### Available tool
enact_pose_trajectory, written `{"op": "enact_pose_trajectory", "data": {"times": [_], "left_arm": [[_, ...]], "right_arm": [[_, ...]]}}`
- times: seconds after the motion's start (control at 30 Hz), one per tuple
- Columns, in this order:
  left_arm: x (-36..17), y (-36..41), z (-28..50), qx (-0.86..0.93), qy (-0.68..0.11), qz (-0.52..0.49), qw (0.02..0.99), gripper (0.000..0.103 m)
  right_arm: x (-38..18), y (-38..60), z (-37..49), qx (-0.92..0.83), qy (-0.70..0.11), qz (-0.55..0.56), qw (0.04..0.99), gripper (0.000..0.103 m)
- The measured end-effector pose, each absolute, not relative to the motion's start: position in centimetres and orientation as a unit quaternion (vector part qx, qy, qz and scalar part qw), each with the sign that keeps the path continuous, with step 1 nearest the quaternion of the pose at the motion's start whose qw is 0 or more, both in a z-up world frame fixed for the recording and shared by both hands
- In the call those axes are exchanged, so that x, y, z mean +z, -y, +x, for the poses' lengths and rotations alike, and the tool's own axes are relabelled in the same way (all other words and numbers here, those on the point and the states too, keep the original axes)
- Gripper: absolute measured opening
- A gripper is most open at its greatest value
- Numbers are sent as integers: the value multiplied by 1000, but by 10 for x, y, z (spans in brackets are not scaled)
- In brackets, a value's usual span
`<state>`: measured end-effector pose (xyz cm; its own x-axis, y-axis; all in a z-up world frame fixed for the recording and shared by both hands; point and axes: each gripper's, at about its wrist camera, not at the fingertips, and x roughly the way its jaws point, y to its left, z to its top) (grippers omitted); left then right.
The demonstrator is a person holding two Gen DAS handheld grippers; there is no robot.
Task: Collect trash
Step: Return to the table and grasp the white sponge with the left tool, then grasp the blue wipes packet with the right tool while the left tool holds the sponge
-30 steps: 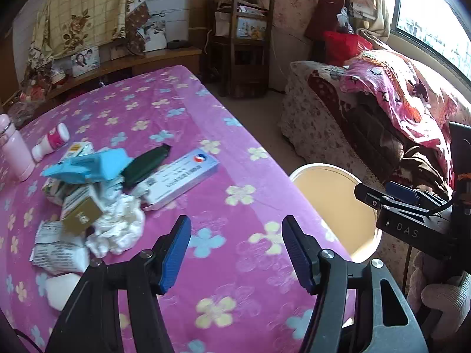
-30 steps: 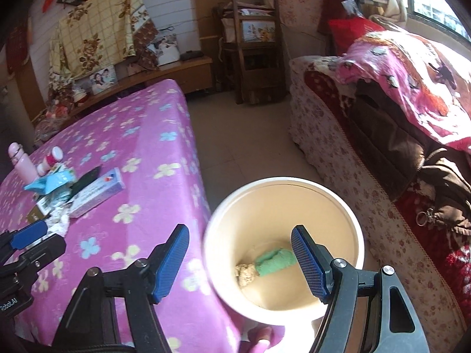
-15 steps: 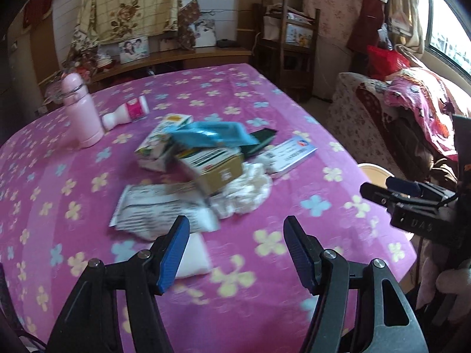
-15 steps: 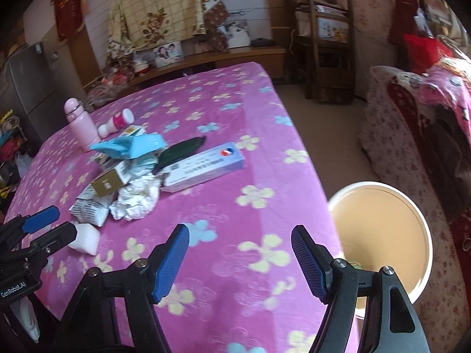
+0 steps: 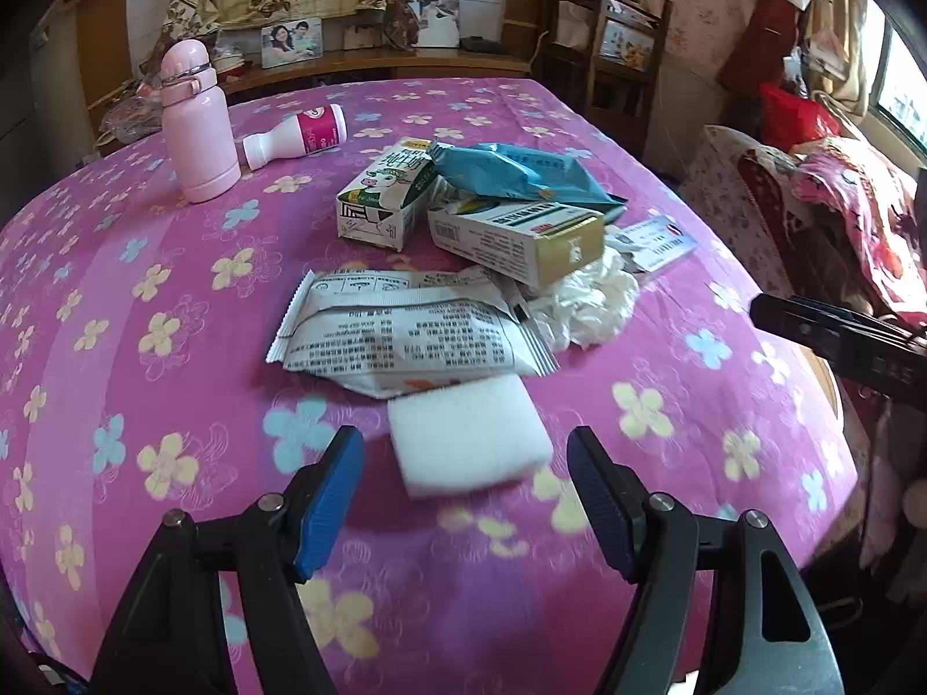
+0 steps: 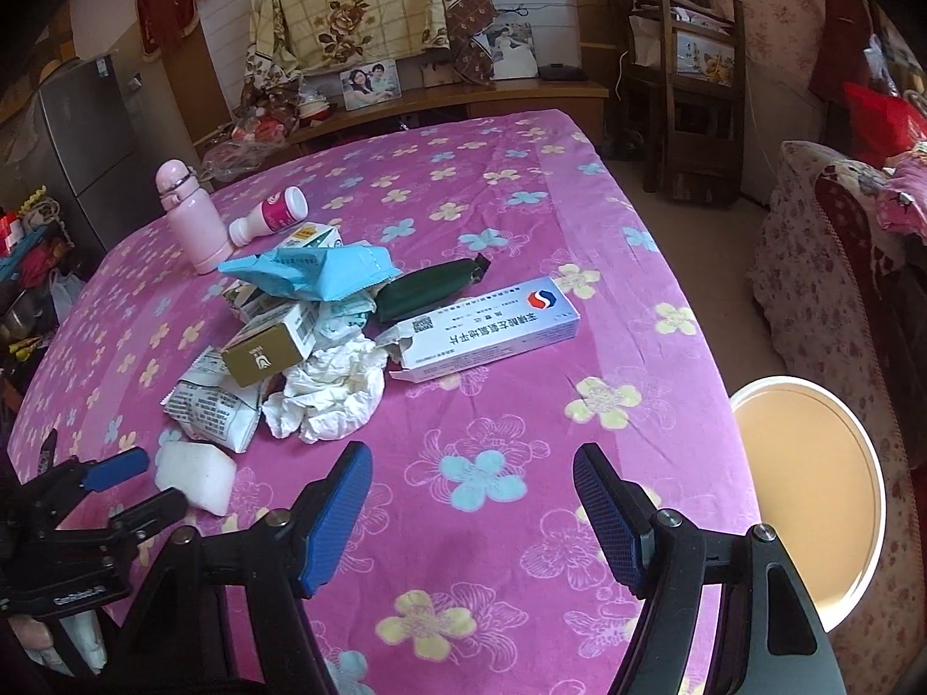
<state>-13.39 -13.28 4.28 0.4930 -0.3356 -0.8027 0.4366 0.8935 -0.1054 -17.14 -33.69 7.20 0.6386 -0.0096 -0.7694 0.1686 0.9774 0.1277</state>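
Trash pile mid-table, bin off the right edge.

White foam block (image 5: pixel 469 434) lies flat nearest the camera, its far edge tucked under a flat silver printed wrapper (image 5: pixel 405 333). Crumpled white tissue (image 5: pixel 585 301) sits just right of the wrapper. A gold-ended carton (image 5: pixel 515 237) lies tilted across the heap, touching a milk carton (image 5: pixel 385 197) lying on its side. A crinkled blue pouch (image 5: pixel 515 174) rests on top of both. A long white medicine box (image 6: pixel 486 330), flap open, lies flat to the right, with a dark green packet (image 6: pixel 431 289) just behind it. The round cream bin (image 6: pixel 811 492) stands on the floor, interior washed out.
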Motion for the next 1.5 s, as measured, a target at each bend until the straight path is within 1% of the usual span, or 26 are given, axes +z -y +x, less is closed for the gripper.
{"op": "enact_pose_trajectory", "data": {"times": [0.2, 0.33, 0.37, 0.4, 0.53, 0.73, 0.83, 0.93, 1.0, 1.1, 1.2, 1.23, 1.5], "left_arm": [[32, 140, -121, -192, -456, 64, 867, 73], [27, 139, -118, -201, -466, 52, 860, 72], [27, 138, -117, -206, -466, 49, 859, 69], [28, 137, -119, -212, -467, 46, 857, 59], [33, 132, -122, -226, -468, 49, 853, 55], [40, 120, -120, -237, -471, 44, 849, 54], [40, 115, -118, -237, -477, 46, 846, 54], [35, 114, -114, -236, -484, 45, 841, 54], [33, 114, -112, -234, -485, 44, 841, 54], [31, 114, -110, -233, -487, 39, 841, 54], [32, 116, -111, -231, -486, 37, 842, 54], [34, 117, -113, -233, -485, 35, 843, 54], [55, 119, -128, -246, -466, 19, 850, 54]], "right_arm": [[82, 325, -158, -23, -416, 101, 904, 75], [92, 313, -139, 2, -409, 104, 906, 75], [95, 311, -130, 8, -406, 106, 907, 75], [97, 309, -122, 12, -405, 104, 908, 75], [100, 294, -85, 43, -407, 78, 909, 75], [87, 276, -17, 110, -448, 34, 887, 77], [72, 268, 10, 131, -472, -8, 872, 77], [53, 264, 27, 142, -497, -23, 856, 77], [43, 268, 34, 140, -506, -8, 851, 77], [47, 279, 29, 145, -481, 40, 864, 77], [56, 271, 19, 153, -453, 32, 878, 70], [59, 267, 18, 151, -449, 27, 880, 53], [94, 276, -36, 137, -409, 51, 901, 52]]}}
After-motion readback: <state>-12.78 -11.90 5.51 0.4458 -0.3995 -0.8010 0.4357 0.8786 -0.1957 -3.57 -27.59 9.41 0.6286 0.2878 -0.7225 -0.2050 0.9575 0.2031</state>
